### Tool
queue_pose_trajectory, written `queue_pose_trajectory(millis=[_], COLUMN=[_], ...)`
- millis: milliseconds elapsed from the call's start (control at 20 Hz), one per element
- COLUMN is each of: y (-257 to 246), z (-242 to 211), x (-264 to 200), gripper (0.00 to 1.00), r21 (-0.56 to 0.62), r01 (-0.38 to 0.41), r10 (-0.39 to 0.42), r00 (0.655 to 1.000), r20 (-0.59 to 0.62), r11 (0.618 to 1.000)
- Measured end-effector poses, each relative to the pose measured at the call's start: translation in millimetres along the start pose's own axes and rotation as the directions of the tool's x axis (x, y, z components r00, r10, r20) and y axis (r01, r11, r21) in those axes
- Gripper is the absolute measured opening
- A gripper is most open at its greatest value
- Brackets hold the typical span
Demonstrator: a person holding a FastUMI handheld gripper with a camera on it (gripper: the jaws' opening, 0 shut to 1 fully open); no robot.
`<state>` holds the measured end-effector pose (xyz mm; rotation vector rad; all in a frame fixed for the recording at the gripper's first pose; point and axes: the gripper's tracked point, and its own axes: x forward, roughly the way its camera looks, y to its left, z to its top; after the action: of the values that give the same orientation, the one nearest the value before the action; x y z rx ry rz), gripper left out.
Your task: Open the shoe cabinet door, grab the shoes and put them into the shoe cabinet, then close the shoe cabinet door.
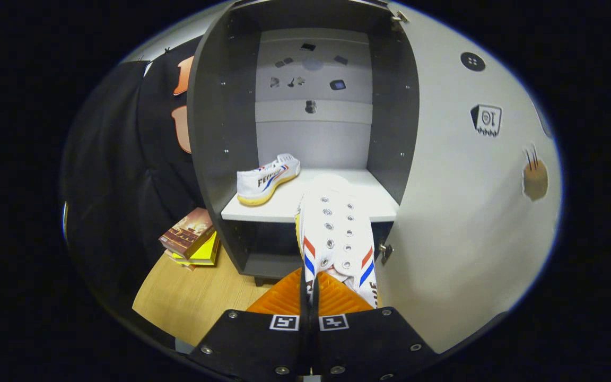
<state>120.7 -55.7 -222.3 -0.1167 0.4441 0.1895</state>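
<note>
- The gripper [310,289] has its fingers pressed together on the heel edge of a white shoe [337,233], pinching it.
- That shoe reaches forward from the fingers, its toe over the front edge of the white shelf [369,199] inside the open shoe cabinet [220,132].
- It is white, with metal eyelets, red and blue stripes on the sides and a yellow sole.
- A matching second shoe [265,180] sits on the shelf's left part, beyond the fingers, apart from the held one.
- The cabinet door [459,212] stands open on the right.
- Some books [190,239] lie on the wooden floor [189,302] beside the cabinet.
</note>
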Motion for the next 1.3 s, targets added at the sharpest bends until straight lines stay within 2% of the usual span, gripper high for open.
queue_pose_trajectory(millis=[300,550,1000,1300], y=[-1,-8,-46,-76], z=[74,116,145,138], x=[26,62,152,218], gripper=[0.0,0.0,0.0,0.0], r21=[-0.069,-0.052,-0.062,-0.109], r01=[0.027,0.047,0.132,0.205], r10=[-0.022,-0.041,-0.13,-0.207], r00=[0.996,0.993,0.99,0.978], r20=[0.084,0.107,0.047,-0.008], r11=[0.997,0.998,0.989,0.973])
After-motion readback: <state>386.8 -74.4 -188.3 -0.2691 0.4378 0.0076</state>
